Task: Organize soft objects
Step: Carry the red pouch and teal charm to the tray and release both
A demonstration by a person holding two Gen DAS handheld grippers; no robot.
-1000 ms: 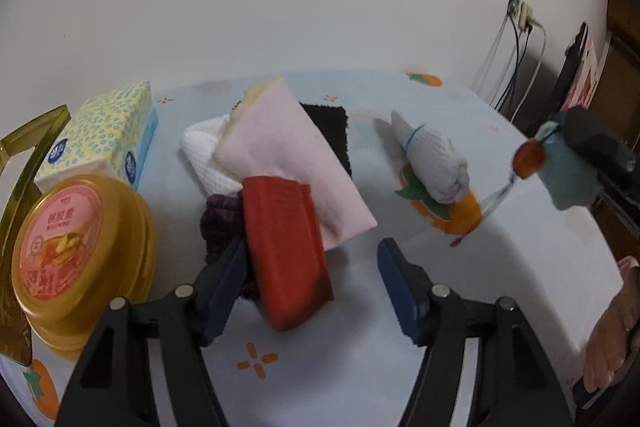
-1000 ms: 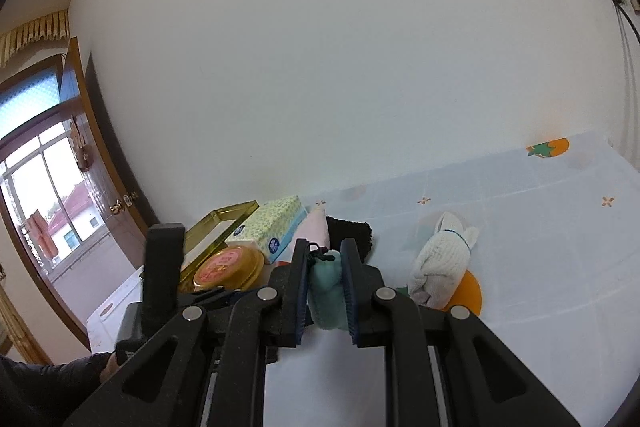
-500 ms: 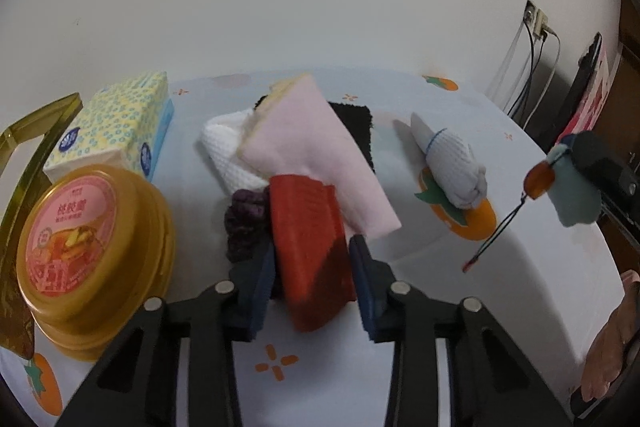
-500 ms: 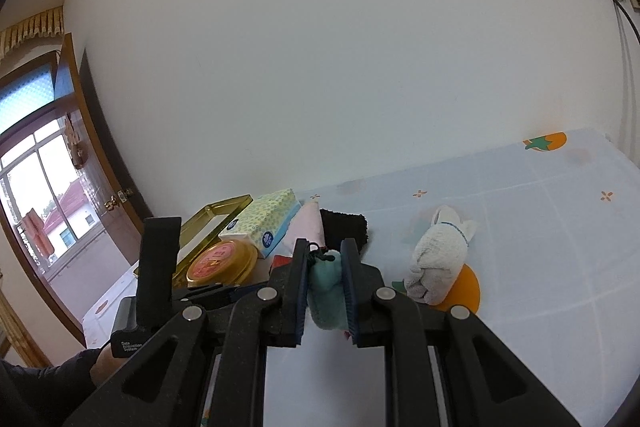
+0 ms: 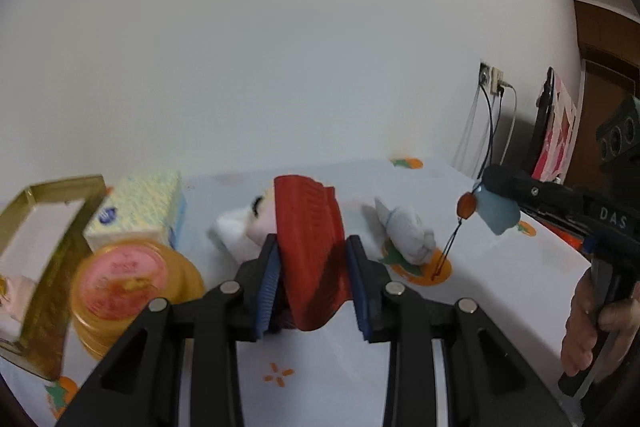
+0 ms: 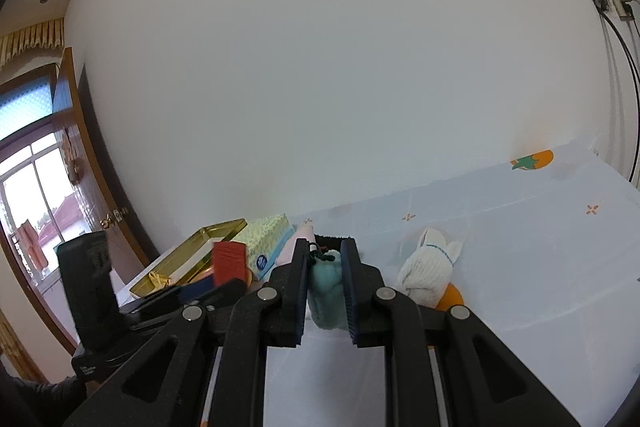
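My left gripper [image 5: 313,281] is shut on a folded red cloth [image 5: 310,227] and holds it lifted above the table; the red cloth also shows in the right wrist view [image 6: 229,263]. My right gripper [image 6: 325,293] is shut on a small teal pouch [image 6: 326,283] with a dark cord; in the left wrist view the pouch [image 5: 496,213] hangs at the right with an orange bead. Behind the red cloth lie a white cloth [image 5: 228,231] and a pink cloth [image 5: 260,223]. A rolled white towel [image 5: 404,235] lies on the table, also seen in the right wrist view [image 6: 428,269].
A tissue box [image 5: 140,211], a round orange-lidded tub [image 5: 120,279] and an open gold tin [image 5: 44,251] stand at the left. A black cloth [image 6: 332,239] lies behind the pouch. The tablecloth [image 6: 520,247] has orange fruit prints. Wall sockets with cables [image 5: 492,107] are at the right.
My left gripper closed on the red cloth and lifted it off the pile. My right gripper kept its hold on the teal pouch and barely moved.
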